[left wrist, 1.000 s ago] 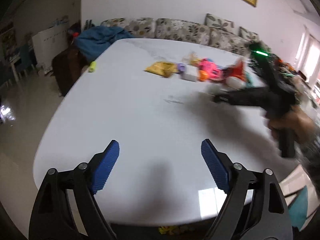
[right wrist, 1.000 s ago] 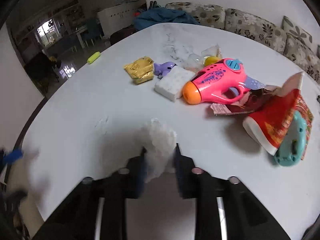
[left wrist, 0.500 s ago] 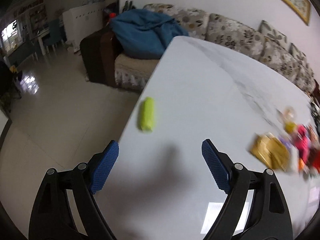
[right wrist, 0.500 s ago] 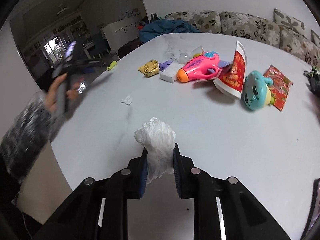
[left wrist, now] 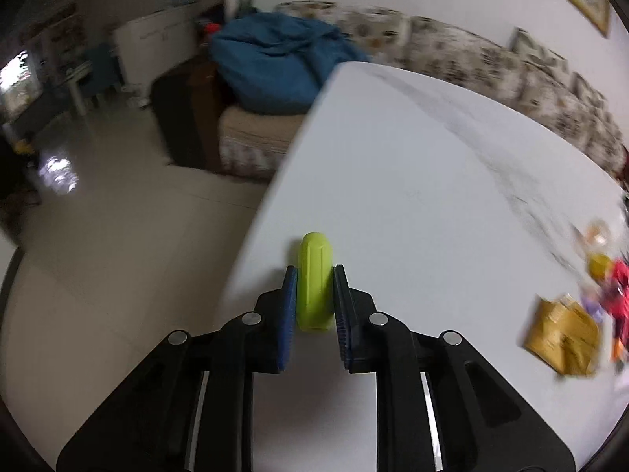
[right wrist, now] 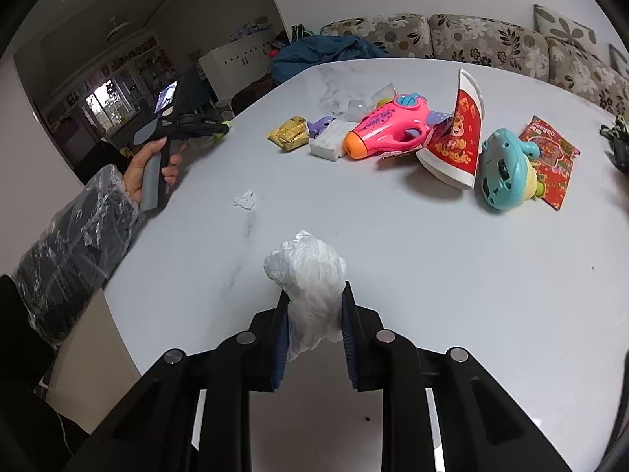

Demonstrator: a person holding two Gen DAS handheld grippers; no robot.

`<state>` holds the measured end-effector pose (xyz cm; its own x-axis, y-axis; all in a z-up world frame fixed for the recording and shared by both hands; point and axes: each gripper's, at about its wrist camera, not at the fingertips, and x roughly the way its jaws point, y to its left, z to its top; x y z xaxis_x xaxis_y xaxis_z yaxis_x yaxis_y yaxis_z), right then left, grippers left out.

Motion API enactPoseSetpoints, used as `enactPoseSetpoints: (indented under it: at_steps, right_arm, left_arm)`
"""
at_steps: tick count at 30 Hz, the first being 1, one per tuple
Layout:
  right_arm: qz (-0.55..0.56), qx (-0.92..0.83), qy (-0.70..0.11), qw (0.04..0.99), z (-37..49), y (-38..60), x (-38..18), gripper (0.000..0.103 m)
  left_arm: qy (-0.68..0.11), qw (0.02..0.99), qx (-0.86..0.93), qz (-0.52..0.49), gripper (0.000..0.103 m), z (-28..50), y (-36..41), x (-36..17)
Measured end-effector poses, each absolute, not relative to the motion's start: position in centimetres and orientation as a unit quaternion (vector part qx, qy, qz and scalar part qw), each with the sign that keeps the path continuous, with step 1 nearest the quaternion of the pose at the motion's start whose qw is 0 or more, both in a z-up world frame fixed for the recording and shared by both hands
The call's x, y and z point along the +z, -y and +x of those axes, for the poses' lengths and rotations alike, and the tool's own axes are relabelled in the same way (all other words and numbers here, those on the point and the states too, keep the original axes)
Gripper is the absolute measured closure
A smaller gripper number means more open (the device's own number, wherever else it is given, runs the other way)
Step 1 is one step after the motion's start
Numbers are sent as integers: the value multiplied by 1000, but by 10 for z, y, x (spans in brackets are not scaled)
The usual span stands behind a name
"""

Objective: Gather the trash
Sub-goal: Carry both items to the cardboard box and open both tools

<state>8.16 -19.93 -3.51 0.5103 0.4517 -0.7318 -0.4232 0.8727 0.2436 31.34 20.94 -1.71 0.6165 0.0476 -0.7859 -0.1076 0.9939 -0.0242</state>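
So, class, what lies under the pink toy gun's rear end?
A red printed packet pokes out beneath the pink toy gun on the white table; how far underneath it reaches is hidden.

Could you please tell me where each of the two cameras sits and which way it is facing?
Left wrist: on the left hand-held gripper, looking down along its fingers at the table's edge; jaws closing on a lime-green object.
Right wrist: on the right hand-held gripper, facing across the table, gripping a white plastic bag; the left hand and sleeve show.
Shared: table, gold packet, sofa.
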Motion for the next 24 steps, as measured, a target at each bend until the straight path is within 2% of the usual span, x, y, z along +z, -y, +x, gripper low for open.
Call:
enactPoseSetpoints:
  at_steps: [5, 10, 18, 24]
  right_arm:
    - [30, 251, -420, 872, 70, 203, -31, 79]
    - [29, 247, -403, 881, 48, 214, -21, 79]
    - [32, 257, -399, 880, -17, 229, -23, 79]
    - [20, 283, -422, 861, -82, 230, -43, 79]
  left_arm:
    - [-436, 900, 10, -4, 86, 284, -169, -18]
    - [-439, 896, -56, -18, 86, 211, -119, -12]
    - [-397, 908, -131, 5, 85, 26, -19, 7]
    - [-418, 888, -185, 47, 85, -68, 19, -16]
